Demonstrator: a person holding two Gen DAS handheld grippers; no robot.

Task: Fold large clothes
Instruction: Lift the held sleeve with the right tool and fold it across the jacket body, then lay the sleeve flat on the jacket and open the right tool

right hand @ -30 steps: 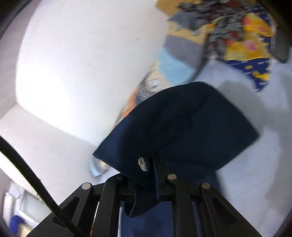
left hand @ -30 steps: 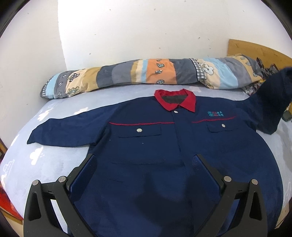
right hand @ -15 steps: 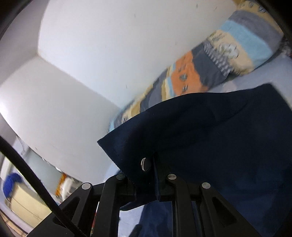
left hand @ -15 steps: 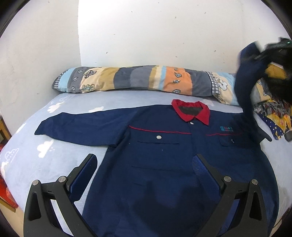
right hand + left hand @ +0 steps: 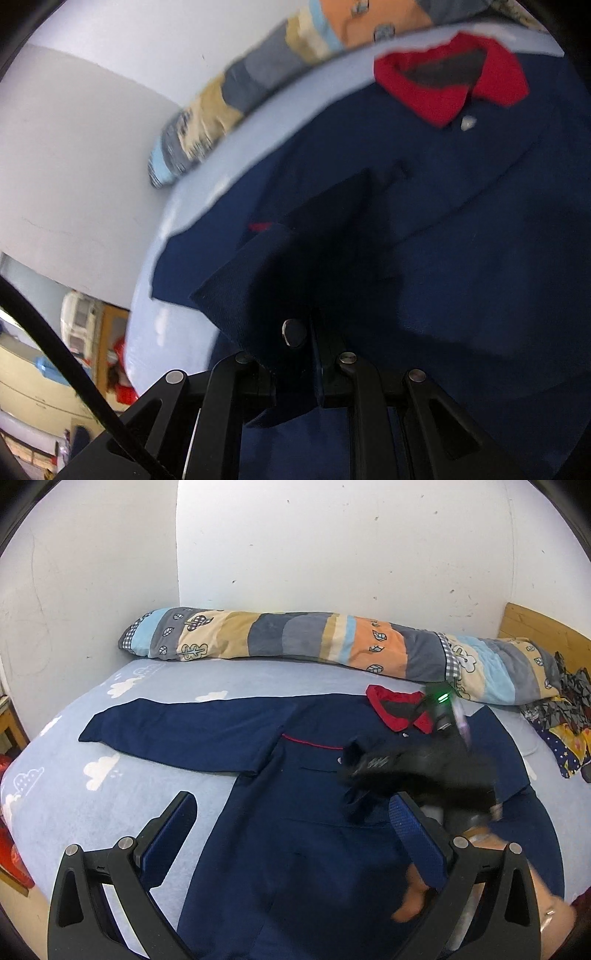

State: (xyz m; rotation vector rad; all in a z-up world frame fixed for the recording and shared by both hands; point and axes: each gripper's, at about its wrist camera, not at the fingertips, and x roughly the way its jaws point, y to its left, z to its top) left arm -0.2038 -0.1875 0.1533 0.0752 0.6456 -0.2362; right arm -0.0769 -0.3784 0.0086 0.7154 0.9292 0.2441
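Navy work jacket with red collar (image 5: 314, 812) lies flat on the cloud-print bed sheet (image 5: 74, 775). Right gripper (image 5: 310, 354) is clamped on the sleeve cuff (image 5: 258, 295); lay it straight across the chest below the collar. Left gripper (image 5: 291, 834) hangs wide open, empty.

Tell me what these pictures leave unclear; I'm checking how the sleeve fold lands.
- Right gripper, left wrist view: motion-blurred, jaws unreadable.
- Chest logo of the jacket, left wrist view: hidden behind that gripper.
- Cuff, right wrist view: the pinched part is hidden by the fingers.
- Jacket hem: cut off by the bottom edge in both views.
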